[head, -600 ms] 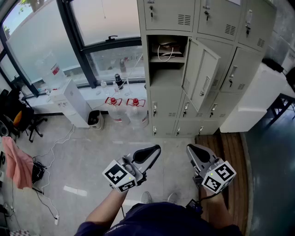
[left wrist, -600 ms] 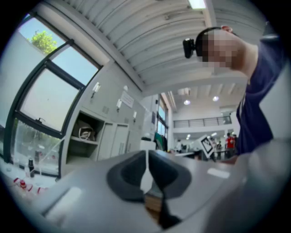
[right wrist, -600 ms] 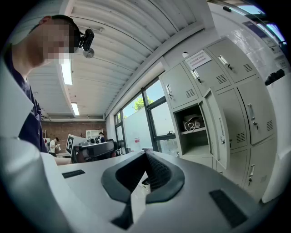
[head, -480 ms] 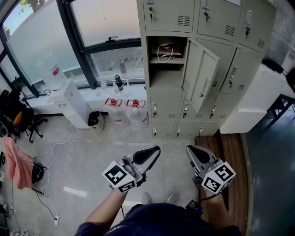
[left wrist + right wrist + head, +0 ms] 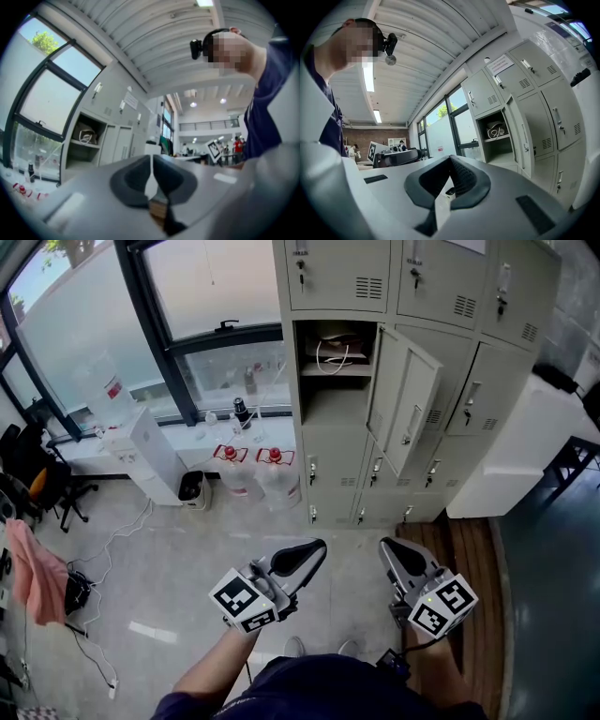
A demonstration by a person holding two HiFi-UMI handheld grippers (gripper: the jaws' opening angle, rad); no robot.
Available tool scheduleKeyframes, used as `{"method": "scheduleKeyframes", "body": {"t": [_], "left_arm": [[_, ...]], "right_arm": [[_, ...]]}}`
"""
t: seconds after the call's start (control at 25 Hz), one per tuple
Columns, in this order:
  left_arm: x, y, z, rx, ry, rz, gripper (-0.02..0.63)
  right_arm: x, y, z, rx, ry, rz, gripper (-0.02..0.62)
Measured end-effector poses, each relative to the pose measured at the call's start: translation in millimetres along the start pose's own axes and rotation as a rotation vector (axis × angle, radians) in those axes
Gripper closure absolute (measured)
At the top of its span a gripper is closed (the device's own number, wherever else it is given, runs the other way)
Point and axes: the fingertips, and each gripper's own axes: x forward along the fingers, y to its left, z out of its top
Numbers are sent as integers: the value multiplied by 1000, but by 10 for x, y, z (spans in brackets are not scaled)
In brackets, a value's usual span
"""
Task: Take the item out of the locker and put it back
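Lockers (image 5: pixel 450 296) are beige-grey, cloth (image 5: pixel 33 568) pink, left claw (image 5: pixel 317 547) and right claw (image 5: pixel 386 545) grey with black-and-white markers.

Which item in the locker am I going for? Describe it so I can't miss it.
Find the grey lockers beside the window; one locker has its door open. On its shelf lies a brownish bundle with a looped white cord, the only thing seen inside.

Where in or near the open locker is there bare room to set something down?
Free: the lower bay under the shelf, left of the open door; also the floor in front of the lockers. Crowded: the shelf top, filled by the bag with white cable, and the floor by the water jugs at left.
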Motion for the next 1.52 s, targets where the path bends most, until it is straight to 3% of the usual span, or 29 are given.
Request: {"method": "scheduleKeyframes", "body": {"t": [0.16,0.56,0.84,1.2,1.52], "left_arm": [[154,-32,22,3,-8,3,589],[701,-254,-41,26,-25,79,591],[944,-165,-73,32,-15,117,591],[1225,326,-188,10,-23,116,590],[1433,1197,-178,-6,-16,100,591]], "right_arm": [[-84,-144,66,-8,-8,-18,598],[-447,-554,203,-28,-6,60,598],[-424,-842,229,-10,-9,93,598],[-37,-1178,225,-18,6,104,598],[740,-1491,261,-17,9,91,598]]}}
